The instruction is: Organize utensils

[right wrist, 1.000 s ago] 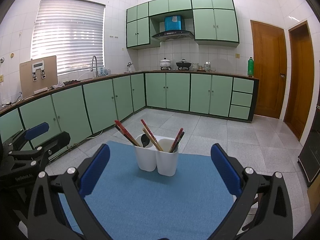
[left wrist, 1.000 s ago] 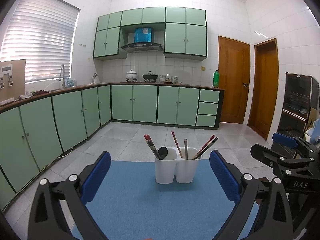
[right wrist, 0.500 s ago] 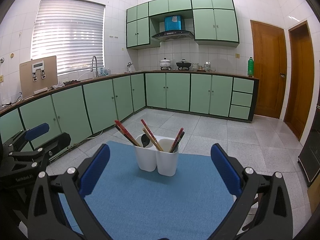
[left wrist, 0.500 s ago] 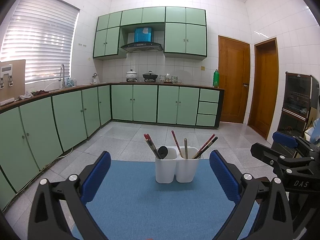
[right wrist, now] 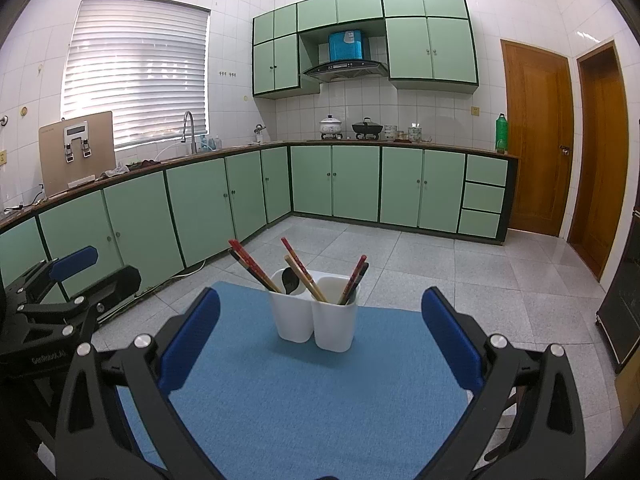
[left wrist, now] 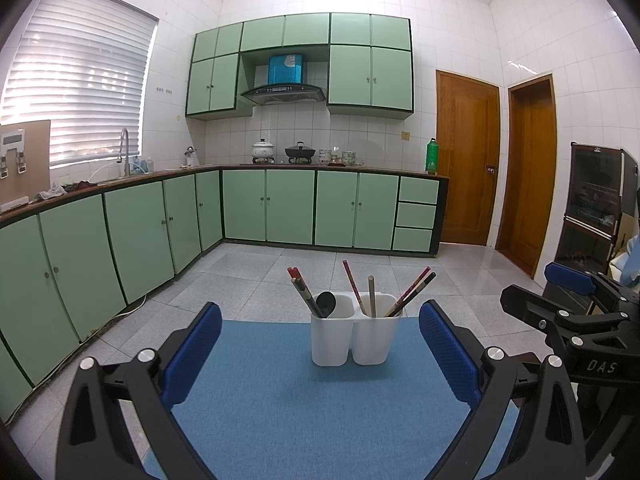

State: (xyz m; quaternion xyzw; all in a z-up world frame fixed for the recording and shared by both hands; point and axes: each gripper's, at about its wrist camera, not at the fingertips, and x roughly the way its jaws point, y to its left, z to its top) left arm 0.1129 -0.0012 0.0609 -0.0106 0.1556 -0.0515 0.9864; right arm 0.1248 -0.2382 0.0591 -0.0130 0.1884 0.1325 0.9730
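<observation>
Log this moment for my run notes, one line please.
left gripper: open, empty | right gripper: open, empty | utensil holder: upright on blue mat

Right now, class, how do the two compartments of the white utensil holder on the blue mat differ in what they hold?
The left compartment holds a black spoon and a pair of dark red-tipped chopsticks leaning left. The right compartment holds no spoon, only chopsticks: a red one, a plain wooden one, and a pair leaning right. Both are white, joined and upright on the blue mat.
</observation>
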